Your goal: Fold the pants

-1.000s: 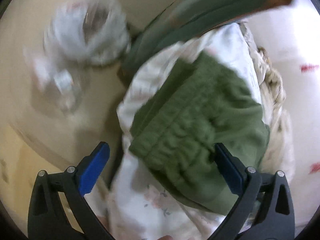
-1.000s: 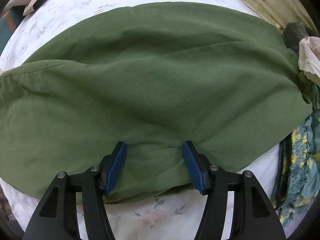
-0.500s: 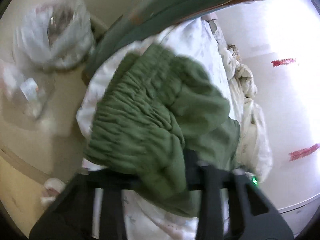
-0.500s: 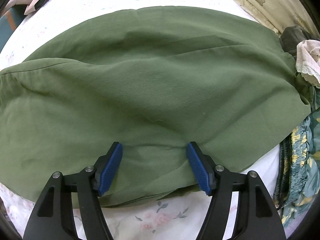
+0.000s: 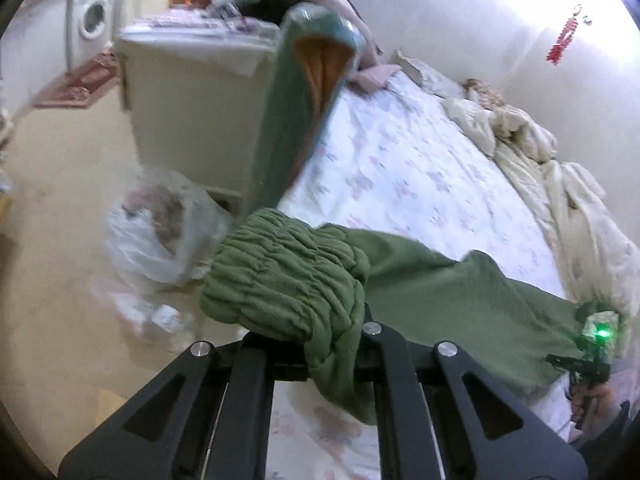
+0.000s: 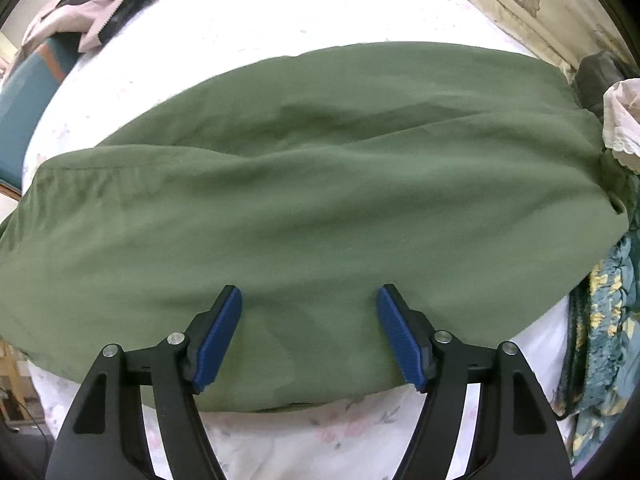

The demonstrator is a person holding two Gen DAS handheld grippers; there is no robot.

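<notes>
The green pants (image 6: 320, 208) lie spread across the floral bed sheet (image 6: 280, 440). My right gripper (image 6: 310, 332) is open, its blue pads (image 6: 218, 340) just above the pants' near edge, holding nothing. My left gripper (image 5: 320, 344) is shut on the pants' gathered elastic waistband (image 5: 280, 280) and holds it lifted at the bed's edge; the cloth hides its pads. The rest of the pants (image 5: 460, 304) trails away over the sheet (image 5: 400, 168) to the right gripper's body with a green light (image 5: 596, 340).
A rumpled cream duvet (image 5: 560, 184) lies along the wall side. A teal rolled mat (image 5: 296, 108) leans at the bed's corner by a white cabinet (image 5: 188, 100). A plastic bag (image 5: 160, 232) sits on the floor. Patterned clothes (image 6: 600, 320) are piled right of the pants.
My left gripper closed on the waistband and lifted it, swinging to look along the bed. My right gripper opened wider and backed off a little from the pants.
</notes>
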